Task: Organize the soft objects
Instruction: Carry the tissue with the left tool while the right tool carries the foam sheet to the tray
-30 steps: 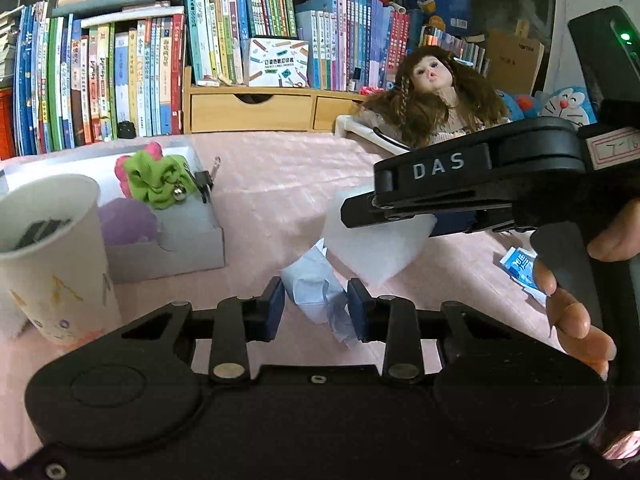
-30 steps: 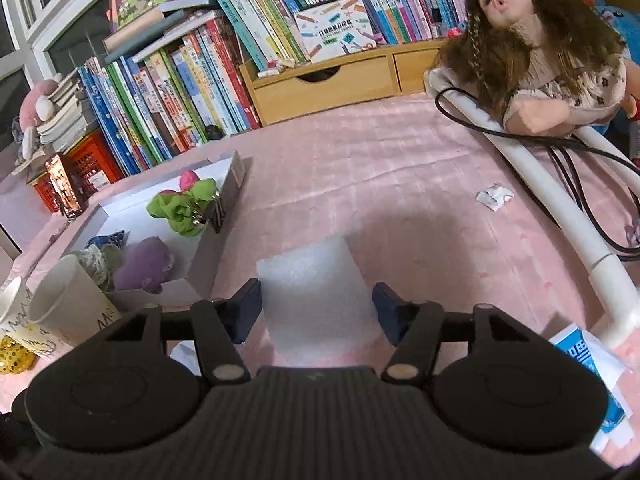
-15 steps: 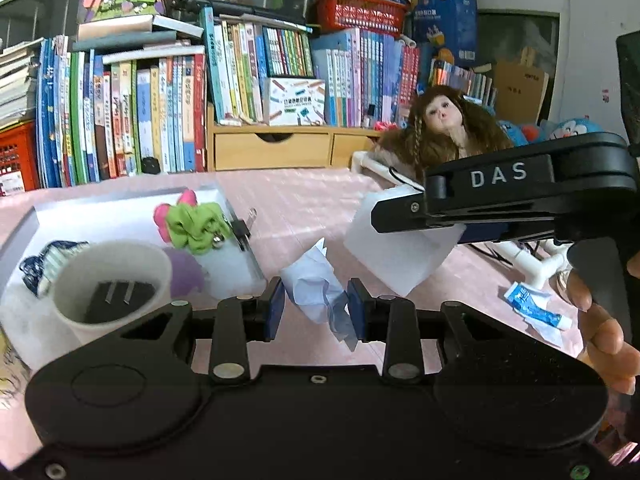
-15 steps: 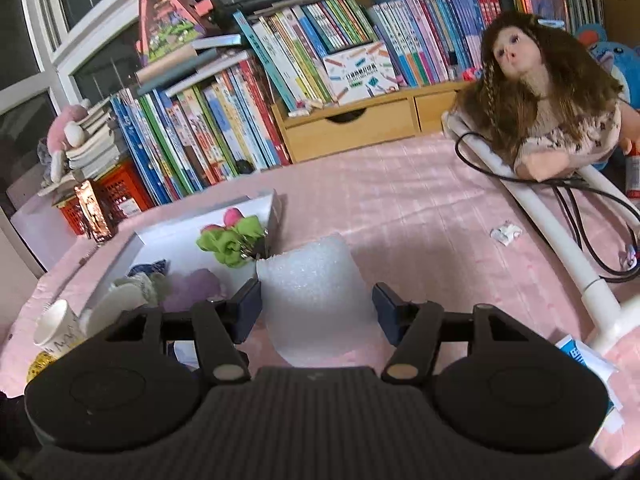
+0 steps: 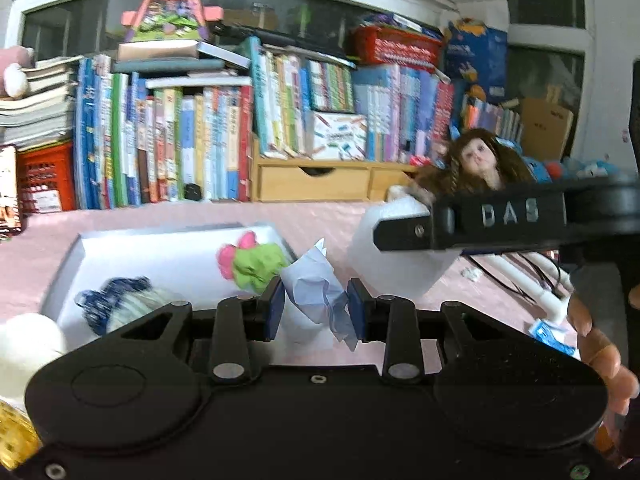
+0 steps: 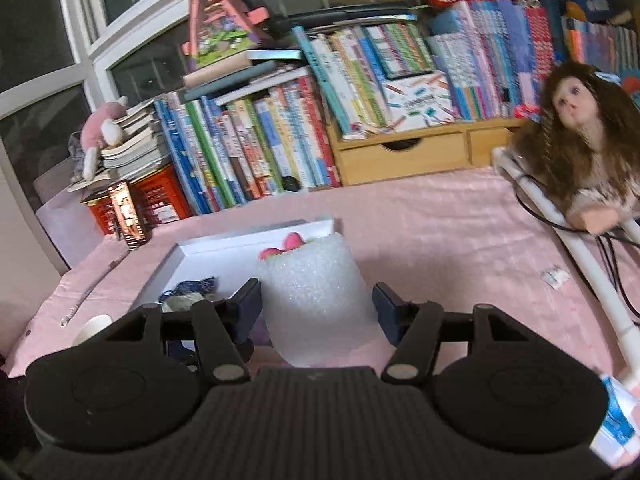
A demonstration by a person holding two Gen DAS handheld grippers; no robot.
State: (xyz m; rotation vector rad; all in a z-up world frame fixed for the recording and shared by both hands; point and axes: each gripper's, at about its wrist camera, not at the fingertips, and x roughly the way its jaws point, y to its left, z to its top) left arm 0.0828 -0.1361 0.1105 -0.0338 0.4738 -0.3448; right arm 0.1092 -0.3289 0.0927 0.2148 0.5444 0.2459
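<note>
A crumpled pale blue tissue (image 5: 316, 286) is pinched in my left gripper (image 5: 316, 308), which is shut on it and held above the pink tablecloth. My right gripper (image 6: 318, 304) is shut on a white foam sheet (image 6: 316, 280), which bows upward between the pads. In the left wrist view that foam sheet (image 5: 400, 264) hangs at the right under the other gripper's black arm. Beyond both grippers lies a white box (image 5: 160, 236) holding a green and pink soft toy (image 5: 256, 266) and a blue and white knitted piece (image 5: 116, 304). The foam hides part of the box (image 6: 256, 236).
A paper cup (image 5: 24, 344) stands at the near left of the box. A doll (image 6: 580, 136) leans on a white pipe (image 6: 592, 268) with black cables at the right. Rows of books and wooden drawers (image 6: 400, 156) line the back. A blue packet (image 5: 548, 332) lies near a hand (image 5: 600, 344).
Both grippers have risen with their loads, and the views now look higher, over the white box. The tissue and the foam sheet have stayed in their grips.
</note>
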